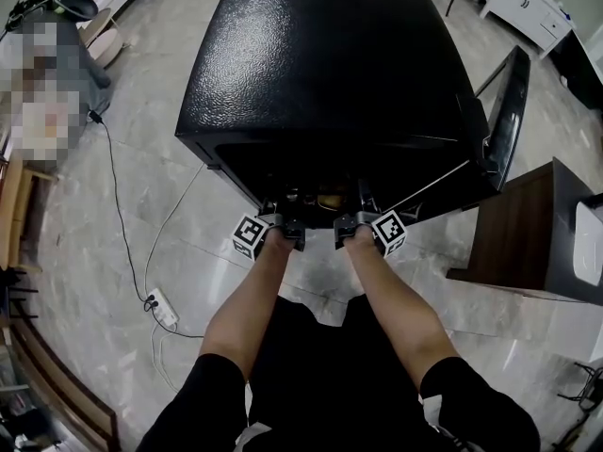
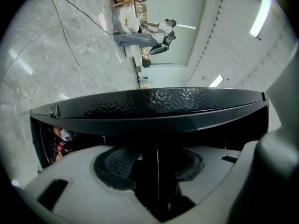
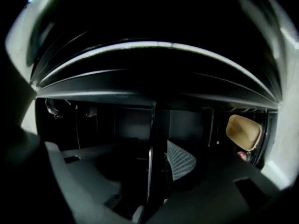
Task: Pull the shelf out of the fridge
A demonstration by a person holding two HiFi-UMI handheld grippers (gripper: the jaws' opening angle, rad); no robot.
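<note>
A black mini fridge (image 1: 320, 64) stands on the floor, seen from above, with its door (image 1: 504, 121) swung open to the right. Both grippers reach into the front opening side by side. The left gripper (image 1: 285, 226) and the right gripper (image 1: 350, 222) each hold the front edge of the shelf (image 1: 320, 203), which is mostly hidden under the fridge top. In the left gripper view the shelf (image 2: 157, 167) shows as a thin edge-on line between the dark pads (image 2: 117, 164). The right gripper view shows the same thin shelf edge (image 3: 150, 162) beside a textured pad (image 3: 181, 160).
A brown cabinet (image 1: 528, 234) stands close on the right, just past the open door. A power strip (image 1: 162, 307) and its cable lie on the tiled floor at left. Cans (image 2: 63, 135) stand inside the fridge, and a tan object (image 3: 243, 130) sits deep inside.
</note>
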